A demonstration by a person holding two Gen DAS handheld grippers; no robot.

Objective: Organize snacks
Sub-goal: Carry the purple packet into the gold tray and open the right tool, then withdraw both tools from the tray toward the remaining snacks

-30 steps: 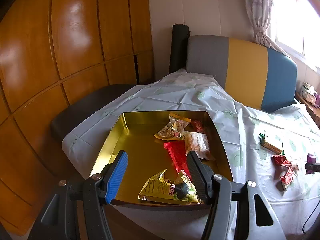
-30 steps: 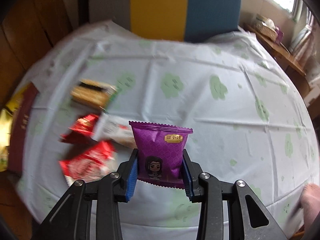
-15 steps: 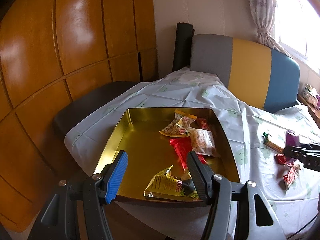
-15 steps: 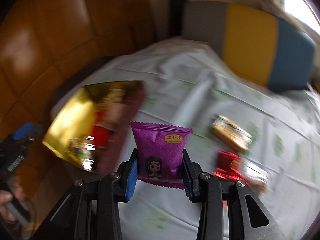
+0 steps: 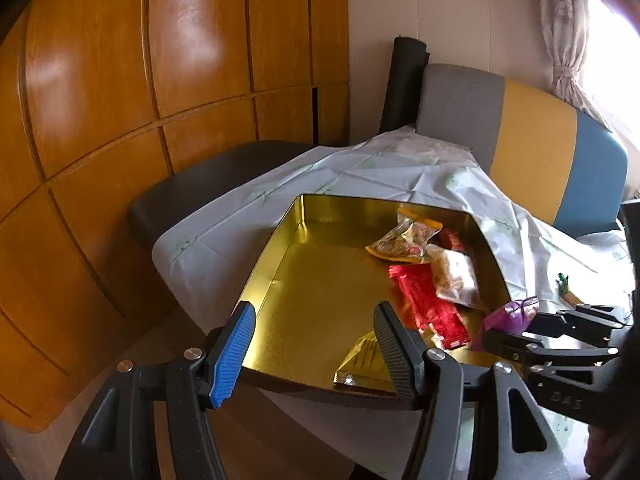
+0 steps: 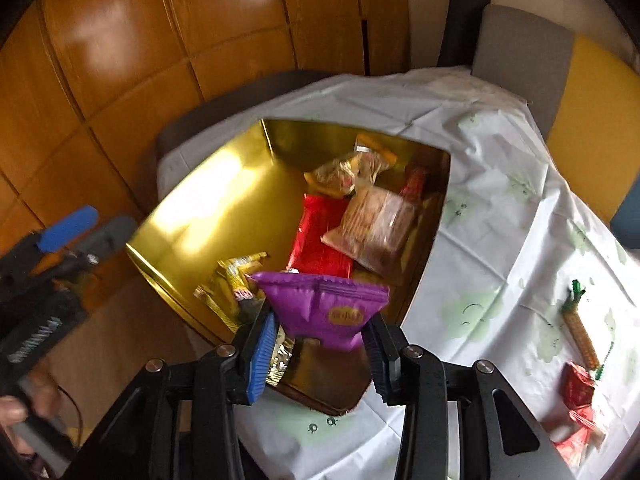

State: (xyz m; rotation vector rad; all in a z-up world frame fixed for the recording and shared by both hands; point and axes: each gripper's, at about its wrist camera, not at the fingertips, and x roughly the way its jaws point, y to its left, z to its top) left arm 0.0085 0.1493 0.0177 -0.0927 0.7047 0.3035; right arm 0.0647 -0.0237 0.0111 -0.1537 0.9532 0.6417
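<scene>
- My right gripper (image 6: 318,344) hangs over the near corner of the gold tin (image 6: 208,196), with the purple packet (image 6: 326,308) between its fingers; its jaws are opening at this moment.
- The packet has tilted forward and sags between the pads, so I judge the hold is letting go; whether the pads touch it at all right now I cannot tell for sure.
- From my left side the same packet (image 5: 510,318) shows just at the tin's right-hand rim (image 5: 490,256), above the inside rather than above the cloth.
- My left gripper (image 5: 314,344) is spread wide and has nothing in it; it points at the near edge of the tin, apart from it.
- Already in the tin: a red bar (image 6: 320,236), a clear bag of brownish biscuits (image 6: 376,228), a yellow-and-clear packet (image 6: 344,172) at the far end, a small red piece (image 6: 414,182) by the right wall, and a yellow packet (image 6: 230,284) near the front.
- Left out on the white tablecloth (image 6: 492,216): a long wafer stick with green twisted ends (image 6: 578,328) and a few red wrapped sweets (image 6: 578,408), well apart from the tin.
- My judgement: well past halfway. The purple one goes in now, then the stick and the red sweets remain.
- The left half of the tin's floor lies bare, so there is room for all of them.
</scene>
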